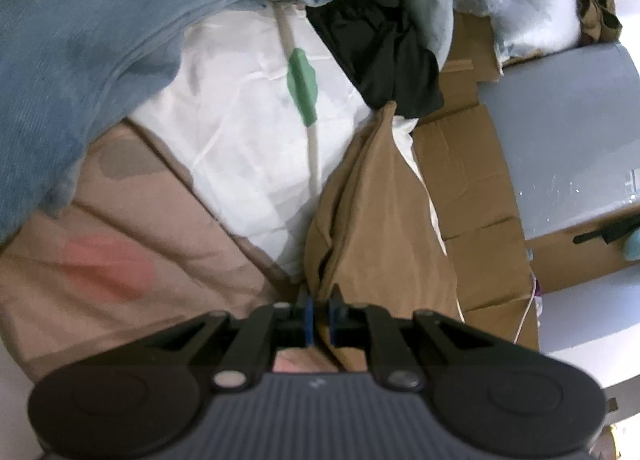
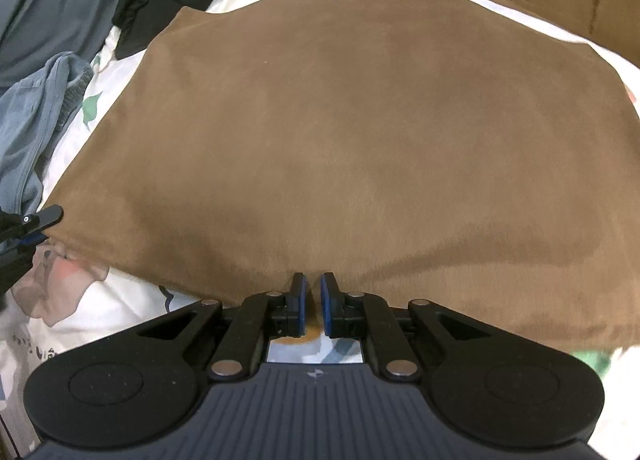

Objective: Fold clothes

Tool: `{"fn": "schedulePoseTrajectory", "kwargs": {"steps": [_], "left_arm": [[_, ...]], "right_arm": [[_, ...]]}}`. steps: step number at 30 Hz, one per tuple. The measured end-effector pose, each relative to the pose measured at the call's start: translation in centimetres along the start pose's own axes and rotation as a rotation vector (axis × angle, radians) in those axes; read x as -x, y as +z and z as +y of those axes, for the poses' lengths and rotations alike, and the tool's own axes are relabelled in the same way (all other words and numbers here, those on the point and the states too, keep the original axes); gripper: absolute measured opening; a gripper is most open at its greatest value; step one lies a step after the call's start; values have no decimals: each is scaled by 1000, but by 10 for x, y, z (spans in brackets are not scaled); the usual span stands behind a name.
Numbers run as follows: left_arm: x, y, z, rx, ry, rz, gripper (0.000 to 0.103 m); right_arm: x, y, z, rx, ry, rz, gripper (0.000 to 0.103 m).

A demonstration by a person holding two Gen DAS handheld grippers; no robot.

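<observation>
A brown garment [image 2: 340, 147] lies spread out flat over a white printed sheet [image 2: 120, 300] in the right wrist view. My right gripper [image 2: 313, 292] is shut on its near edge, with brown cloth showing between the blue pads. At the far left of that view, my left gripper [image 2: 36, 225] pinches the garment's left corner. In the left wrist view the same brown garment [image 1: 372, 219] rises edge-on in a fold, and my left gripper [image 1: 319, 308] is shut on its near end.
Blue-grey clothes [image 1: 100, 19] and a black garment [image 1: 384, 51] are heaped at the far side of the sheet [image 1: 240, 131]. Flattened cardboard [image 1: 472, 187] and a grey surface [image 1: 560, 131] lie to the right. More blue clothes [image 2: 32, 131] sit left of the brown garment.
</observation>
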State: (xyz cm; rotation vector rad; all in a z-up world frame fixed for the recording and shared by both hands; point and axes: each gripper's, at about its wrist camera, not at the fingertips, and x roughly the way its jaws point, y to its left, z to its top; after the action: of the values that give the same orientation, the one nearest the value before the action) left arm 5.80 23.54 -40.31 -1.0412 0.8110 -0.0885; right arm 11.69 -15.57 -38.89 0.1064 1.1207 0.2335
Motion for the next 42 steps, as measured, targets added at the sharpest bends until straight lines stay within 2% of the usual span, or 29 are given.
{"fn": "schedulePoseTrajectory", "kwargs": {"steps": [6,10,13,17,30,42], "left_arm": [[1,-1,0,0,2,1,7],[-1,1,3,-19,-15,4,7],[-1,1,4,-20,-18,10,7],[-1,1,6,-19,-16,20,7],[-3,-3,19,64,-20,2,7],[-5,-2,22,66,-14,10,7]], "right_arm": [[15,4,0,-6,-9,1,12],[22,15,-7,-26,-44,-53,11],[10,21,-8,-37,-52,-51,11],[-3,28,-2,39,-66,-54,12],[-36,90,-15,6,-87,-86,13],[-58,138,-30,2,-95,-90,13]]}}
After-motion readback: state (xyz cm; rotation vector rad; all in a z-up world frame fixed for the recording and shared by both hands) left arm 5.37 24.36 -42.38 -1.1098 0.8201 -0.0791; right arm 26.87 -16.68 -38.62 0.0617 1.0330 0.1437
